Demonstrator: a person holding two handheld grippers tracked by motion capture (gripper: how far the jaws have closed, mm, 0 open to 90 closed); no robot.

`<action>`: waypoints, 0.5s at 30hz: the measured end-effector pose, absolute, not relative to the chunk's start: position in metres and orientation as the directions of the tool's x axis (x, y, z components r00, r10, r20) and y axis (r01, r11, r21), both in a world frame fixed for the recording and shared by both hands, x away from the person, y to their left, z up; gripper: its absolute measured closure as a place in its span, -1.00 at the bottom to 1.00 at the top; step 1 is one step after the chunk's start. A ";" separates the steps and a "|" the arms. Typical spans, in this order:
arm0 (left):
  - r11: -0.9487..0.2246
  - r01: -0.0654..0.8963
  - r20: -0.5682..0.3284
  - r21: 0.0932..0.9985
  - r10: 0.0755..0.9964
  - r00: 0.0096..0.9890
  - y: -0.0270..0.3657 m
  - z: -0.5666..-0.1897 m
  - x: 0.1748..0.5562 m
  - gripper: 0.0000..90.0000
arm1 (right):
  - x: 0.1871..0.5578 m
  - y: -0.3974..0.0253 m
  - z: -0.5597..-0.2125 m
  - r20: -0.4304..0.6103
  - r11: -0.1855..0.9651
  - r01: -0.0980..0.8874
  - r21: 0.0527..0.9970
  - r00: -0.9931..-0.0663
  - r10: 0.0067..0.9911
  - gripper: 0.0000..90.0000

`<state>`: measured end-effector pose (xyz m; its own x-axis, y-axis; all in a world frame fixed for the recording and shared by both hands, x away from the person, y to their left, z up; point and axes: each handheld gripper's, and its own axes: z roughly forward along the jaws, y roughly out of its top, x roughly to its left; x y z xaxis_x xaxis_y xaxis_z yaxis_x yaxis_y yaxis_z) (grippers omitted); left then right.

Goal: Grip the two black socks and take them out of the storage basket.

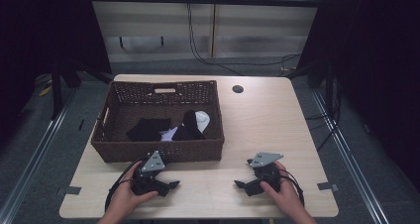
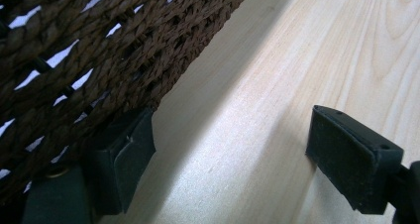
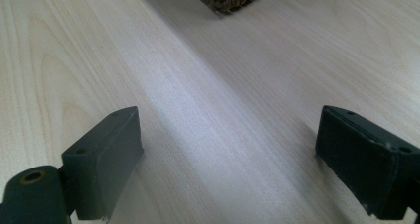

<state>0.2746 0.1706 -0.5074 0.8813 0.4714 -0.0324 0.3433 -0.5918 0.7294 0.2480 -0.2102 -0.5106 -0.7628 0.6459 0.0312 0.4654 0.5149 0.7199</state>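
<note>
left gripper (image 1: 168, 185) held low on the table (image 1: 257, 120), jaws spread wide, nothing clasped, one jaw set against the basket's front wall | right gripper (image 1: 242, 185) likewise released, well apart | wicker basket (image 1: 161, 152) placed at table's left | dark and white cloth pieces (image 1: 171, 127), possibly socks, seen inside

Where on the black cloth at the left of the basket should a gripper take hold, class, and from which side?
Come from above with the left gripper, now open. Pinch the black cloth near its middle: it lies flat and limp on the basket floor, walled in all round.
</note>
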 end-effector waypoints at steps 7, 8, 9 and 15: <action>-0.610 0.370 -0.053 0.701 0.473 0.880 0.169 -0.502 0.273 -0.58 | 0.248 -0.210 -0.511 0.031 0.515 0.465 0.720 -0.763 0.646 -0.78; -0.608 0.376 -0.058 0.699 0.475 0.878 0.170 -0.500 0.273 -0.58 | 0.248 -0.210 -0.511 0.031 0.515 0.465 0.720 -0.763 0.646 -0.78; -0.607 0.377 -0.064 0.700 0.471 0.880 0.170 -0.496 0.272 -0.58 | 0.248 -0.210 -0.511 0.031 0.515 0.465 0.720 -0.763 0.646 -0.78; -0.558 0.376 -0.109 0.740 0.452 0.885 0.171 -0.460 0.266 -0.56 | 0.248 -0.210 -0.511 0.031 0.515 0.465 0.720 -0.763 0.646 -0.78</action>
<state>0.2663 0.1705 -0.4600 0.8854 0.4518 -0.1093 0.3760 -0.5578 0.7399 0.2480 -0.2102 -0.5106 -0.7629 0.6457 0.0308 0.4651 0.5152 0.7199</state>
